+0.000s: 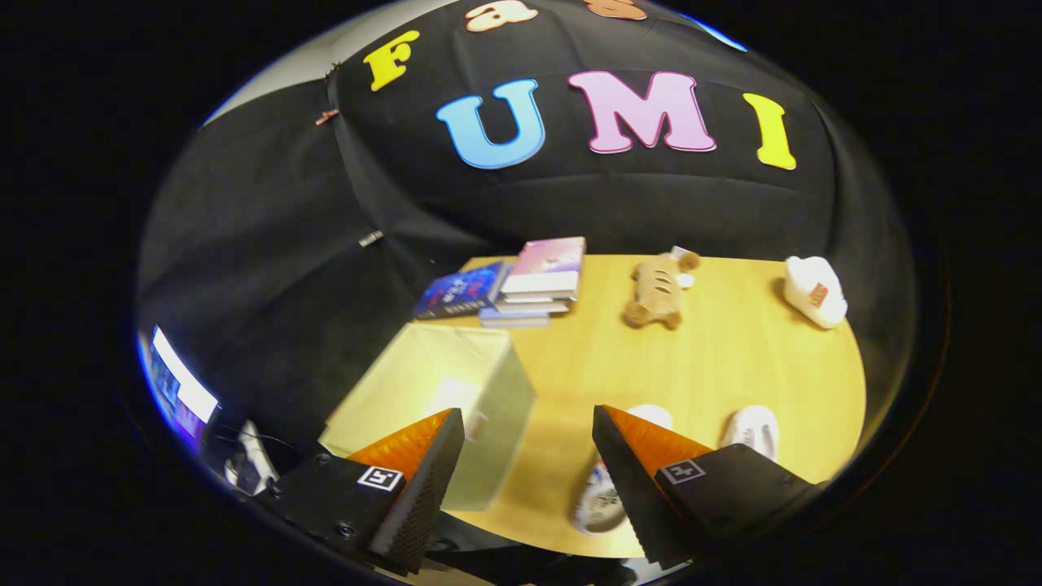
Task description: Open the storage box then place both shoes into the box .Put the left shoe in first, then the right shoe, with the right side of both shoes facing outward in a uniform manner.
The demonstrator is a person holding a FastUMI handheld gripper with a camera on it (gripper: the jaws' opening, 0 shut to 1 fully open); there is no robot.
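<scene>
A translucent storage box (444,391) with its lid down sits on the wooden table (733,358), just behind my left finger (423,480). Two white shoes lie side by side near the table's front edge: one shoe (606,488) is partly hidden behind my right finger (631,480), the other shoe (753,430) lies to its right. My gripper (529,423) hovers above the table's front with its fingers spread wide and nothing between them.
A stack of books (537,281) and a dark book (460,291) lie at the table's far left. A plush toy (658,291) rests at the far middle. A white object (816,291) sits at the far right. A lit screen (175,387) stands left of the table.
</scene>
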